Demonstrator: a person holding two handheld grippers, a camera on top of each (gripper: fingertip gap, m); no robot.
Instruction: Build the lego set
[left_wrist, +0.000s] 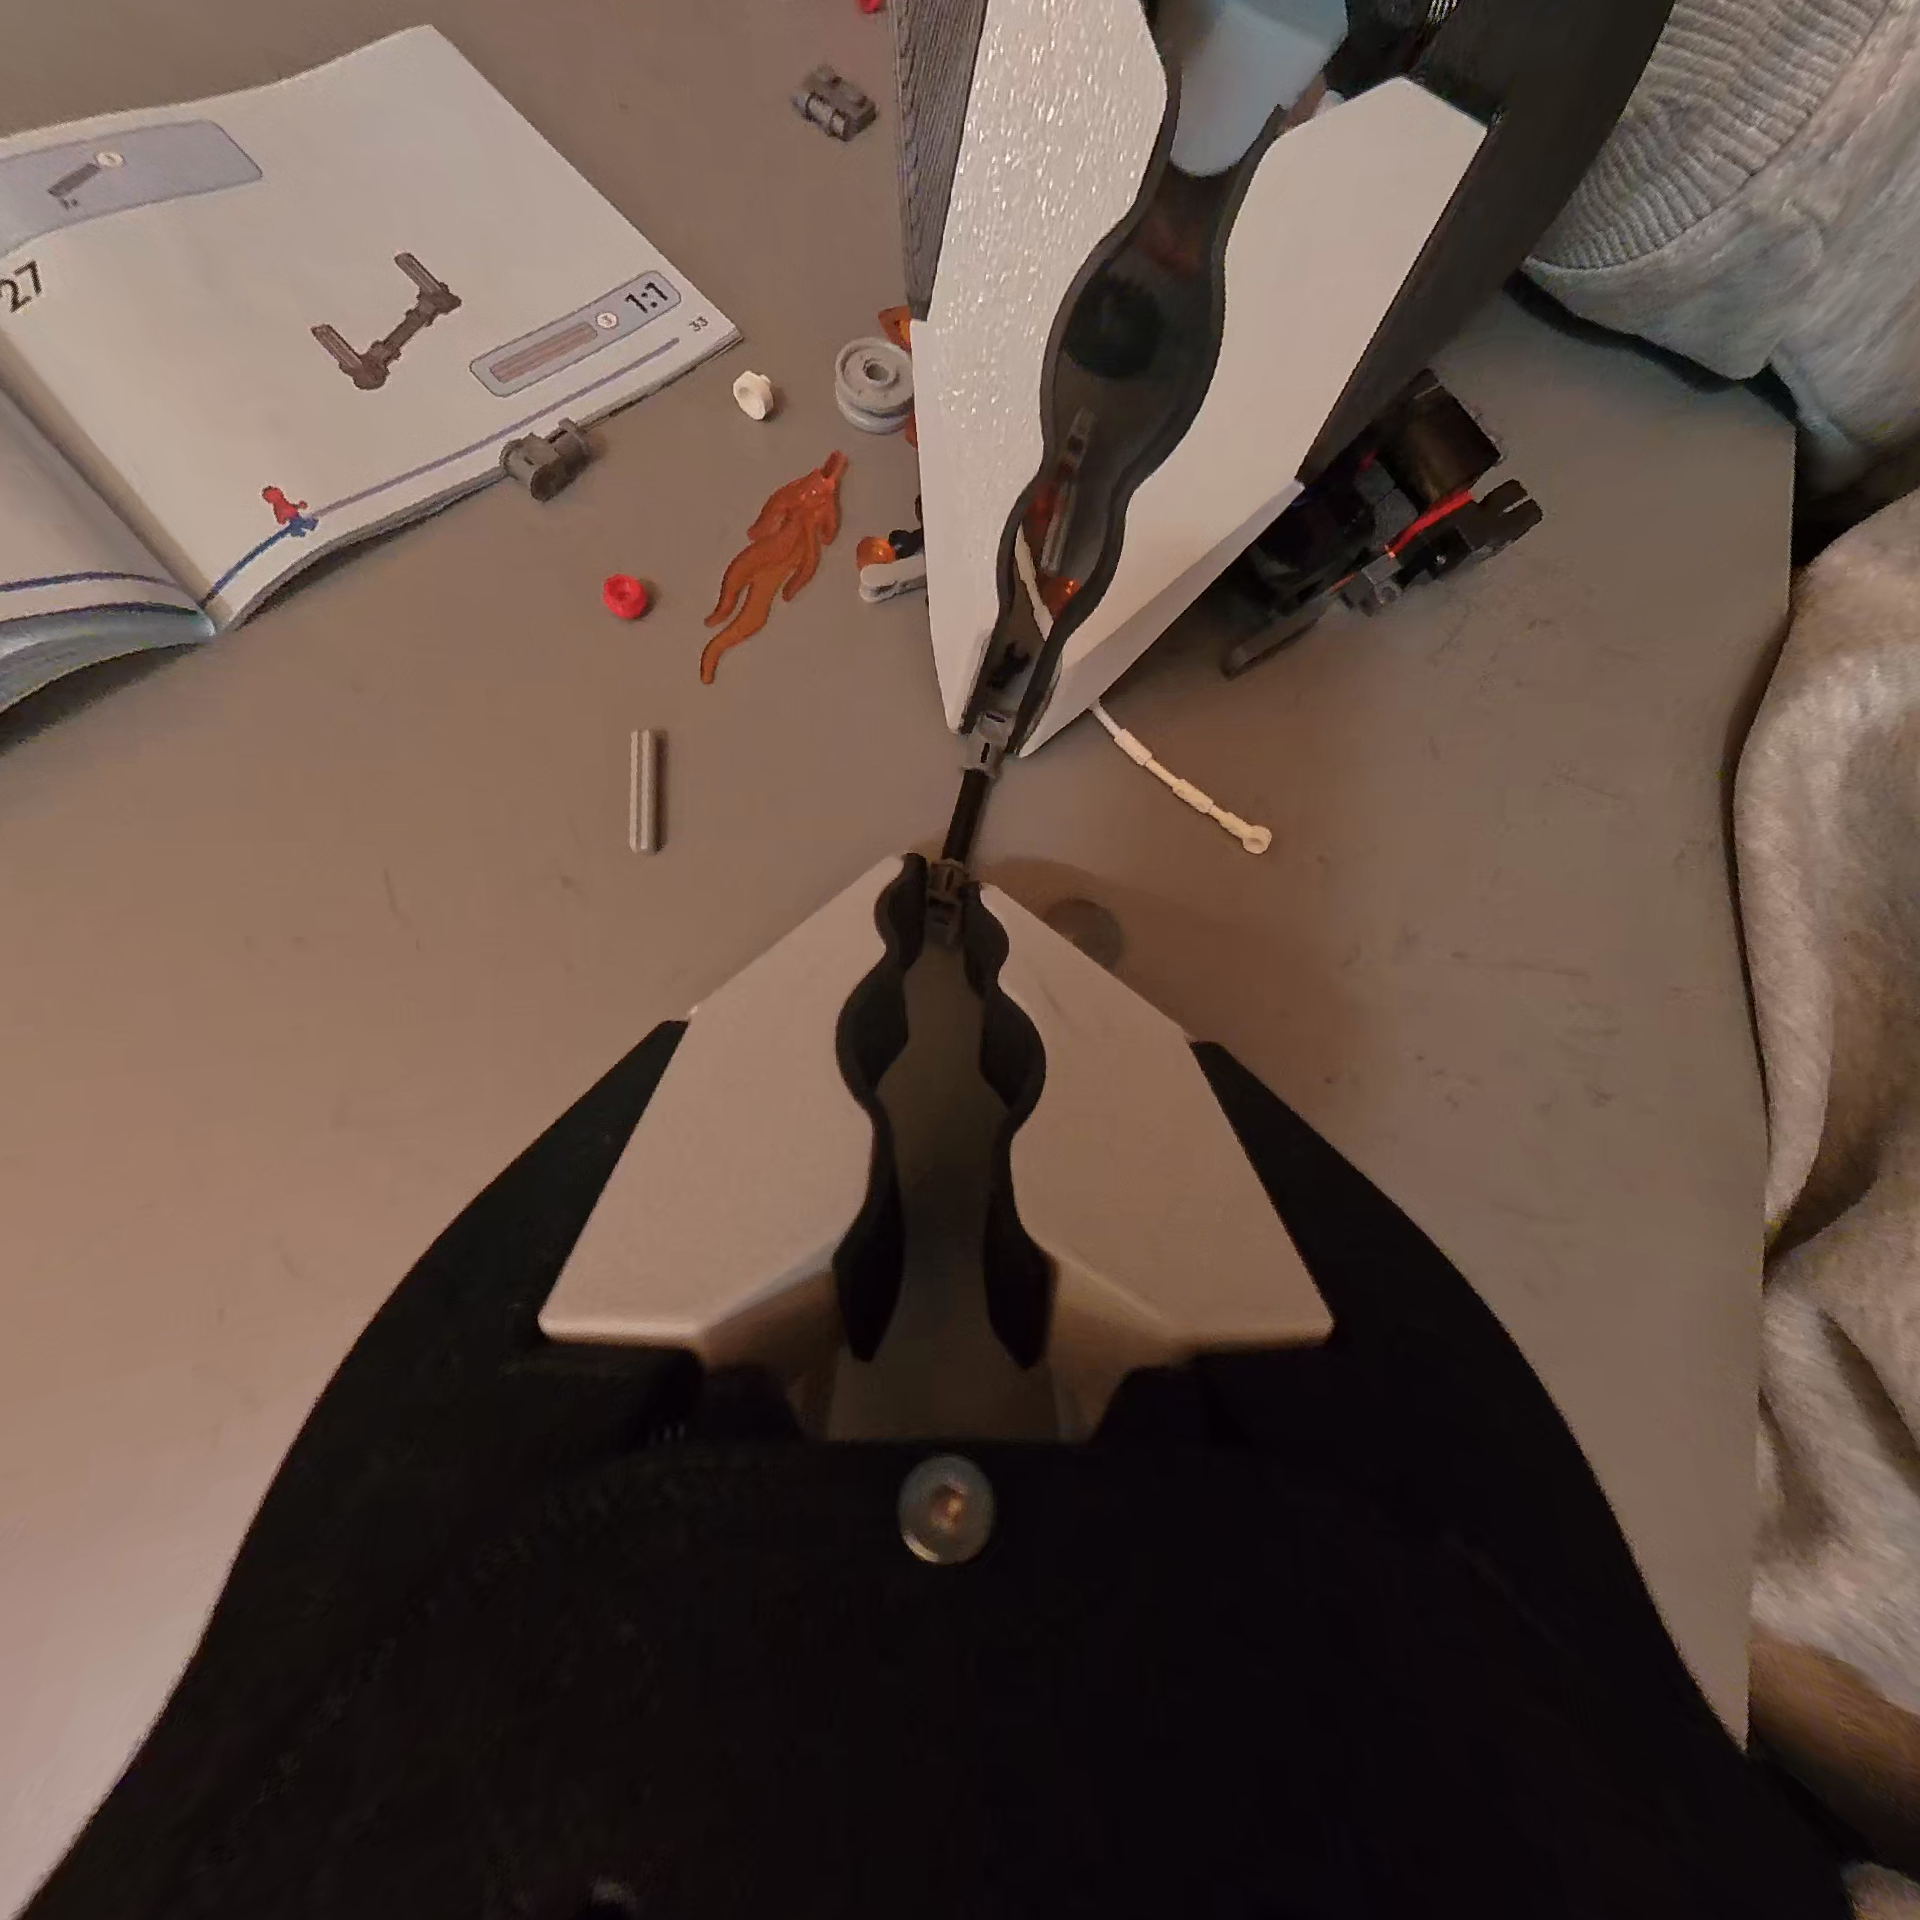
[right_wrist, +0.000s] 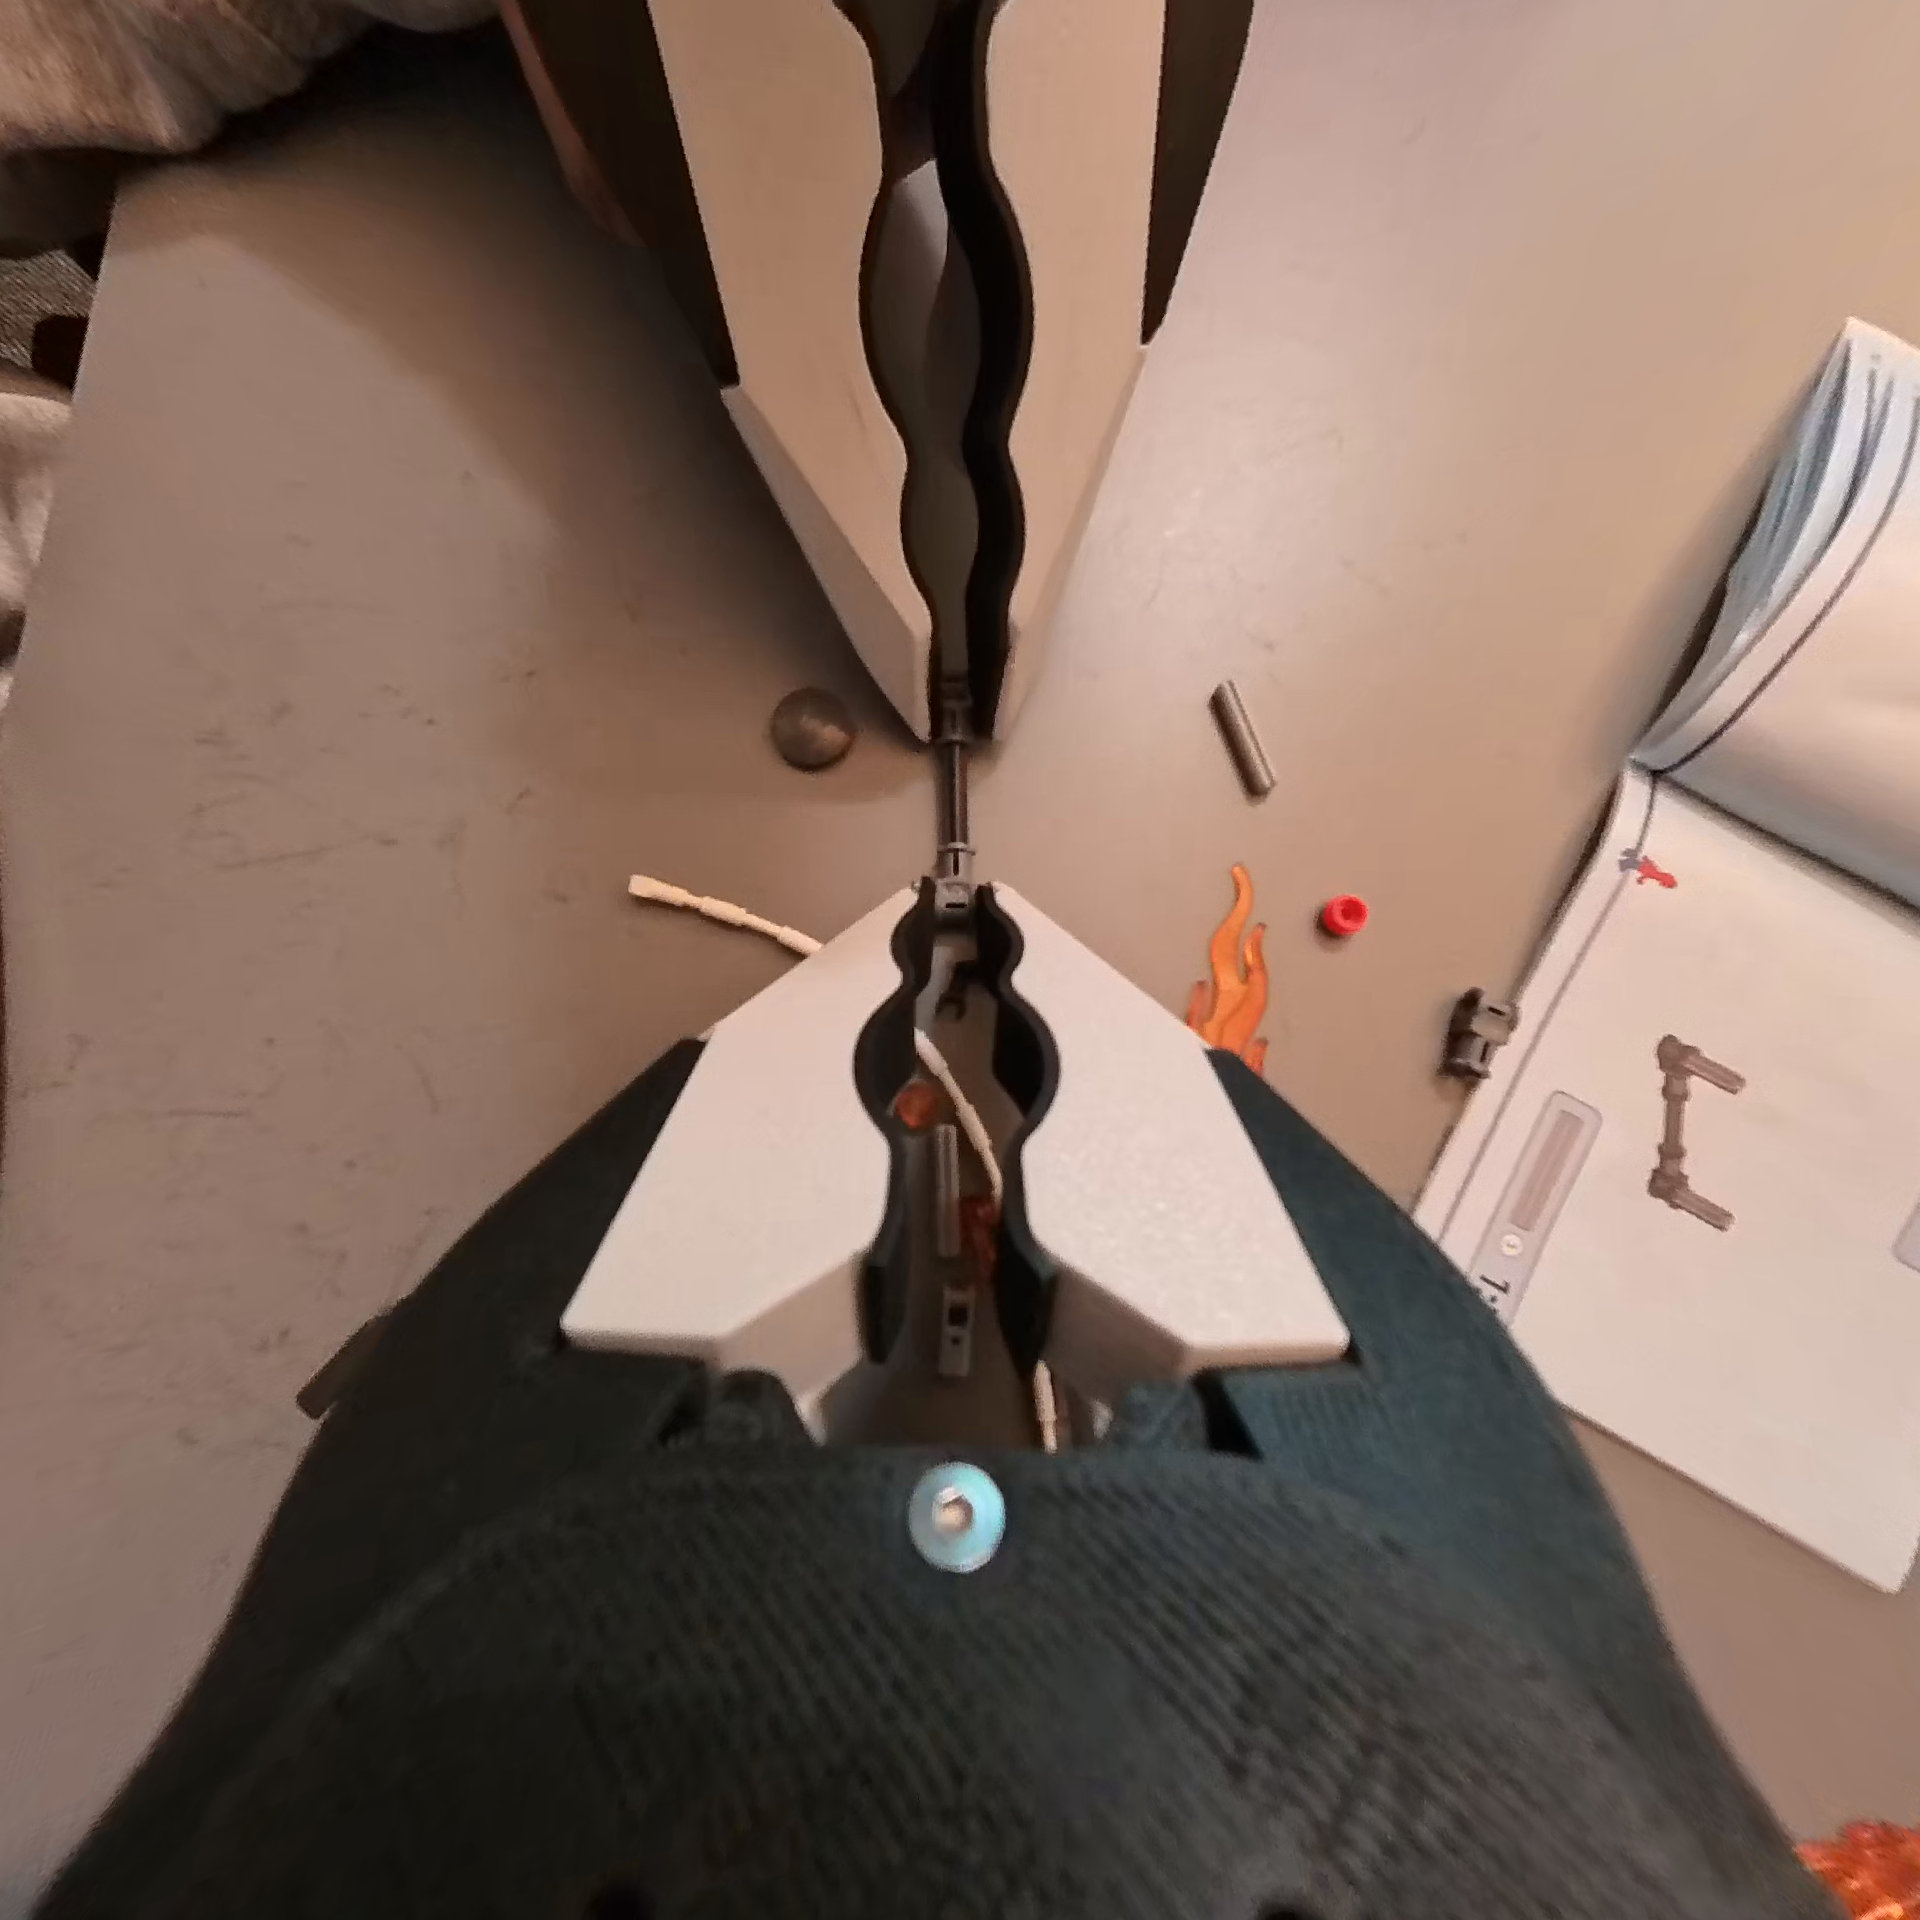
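A short black axle (left_wrist: 966, 816) with a small grey connector on each end hangs above the table between my two grippers. My left gripper (left_wrist: 943, 885) is shut on the near connector (left_wrist: 945, 904). My right gripper (left_wrist: 989, 727) comes in from the top and is shut on the far connector (left_wrist: 987, 740). In the right wrist view the axle (right_wrist: 954, 790) runs from my right gripper (right_wrist: 951, 896) to my left gripper (right_wrist: 956, 717). The two grippers face each other tip to tip.
The open instruction booklet (left_wrist: 312, 312) lies far left. Loose parts lie on the table (left_wrist: 312, 1039): an orange flame (left_wrist: 779, 551), a red stud (left_wrist: 627, 596), a grey axle (left_wrist: 645, 790), a white chain (left_wrist: 1184, 790), a grey wheel (left_wrist: 873, 384). A black partial model (left_wrist: 1382, 530) stands by a blanket (left_wrist: 1849, 935). My left and right fingertips are right by each other. Between my right fingertips and the orange flame (left_wrist: 779, 551) there is roughly 5 centimetres.
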